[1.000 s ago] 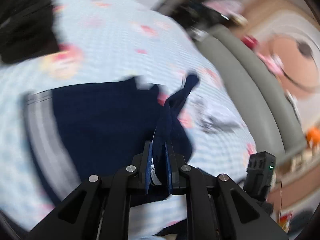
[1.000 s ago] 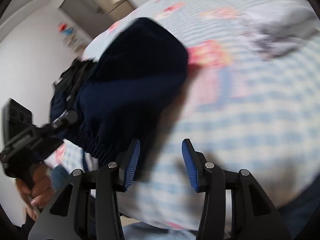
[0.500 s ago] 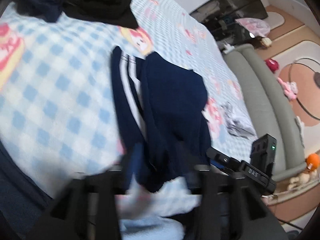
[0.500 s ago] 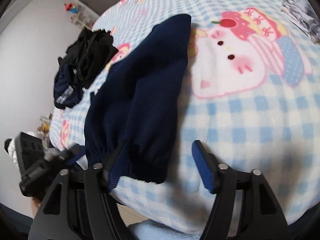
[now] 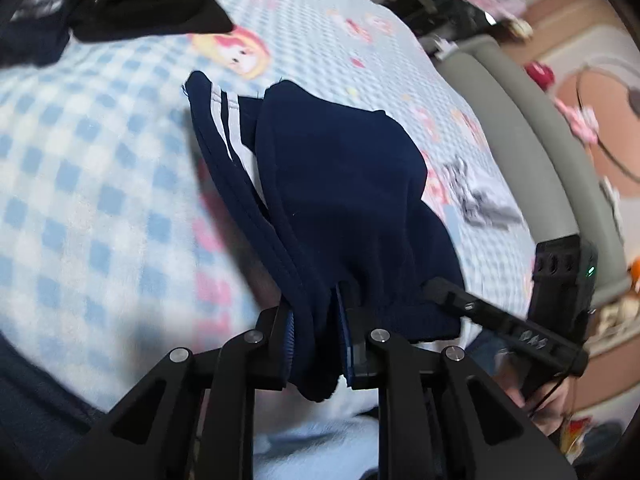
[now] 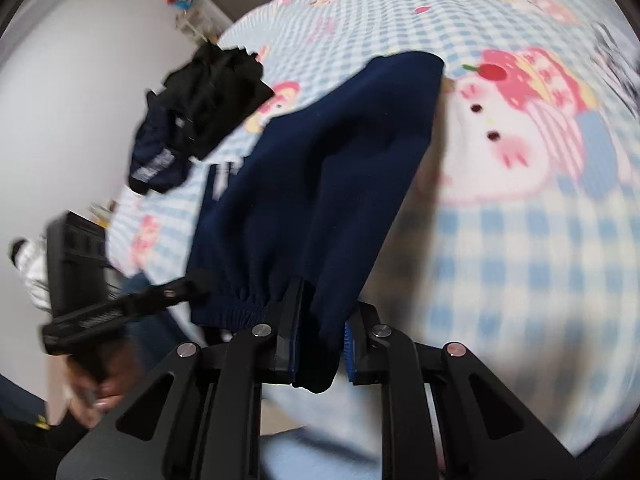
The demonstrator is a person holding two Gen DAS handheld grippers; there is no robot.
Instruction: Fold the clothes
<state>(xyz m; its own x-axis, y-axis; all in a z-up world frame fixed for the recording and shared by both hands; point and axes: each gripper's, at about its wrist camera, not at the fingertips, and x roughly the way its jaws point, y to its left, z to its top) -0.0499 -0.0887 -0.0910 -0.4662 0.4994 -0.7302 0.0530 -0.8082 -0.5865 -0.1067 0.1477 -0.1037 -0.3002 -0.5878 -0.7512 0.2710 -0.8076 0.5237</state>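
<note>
Navy track pants (image 5: 340, 184) with white side stripes lie folded lengthwise on a blue-checked cartoon blanket (image 5: 100, 184). My left gripper (image 5: 318, 344) is shut on the near left edge of the pants, by the waistband. My right gripper (image 6: 320, 346) is shut on the near right edge of the same pants (image 6: 320, 184), beside the elastic waistband. The right gripper shows in the left wrist view (image 5: 500, 320), and the left gripper shows in the right wrist view (image 6: 120, 308).
A heap of black and navy clothes (image 5: 120, 0) lies at the far end of the bed; it also shows in the right wrist view (image 6: 200, 112). A small grey-and-white garment (image 5: 476, 200) lies to the right. A grey bed rail (image 5: 532, 152) runs along the right side.
Both grippers were open over the near end of the pants half a second ago. Now both have closed on that end.
</note>
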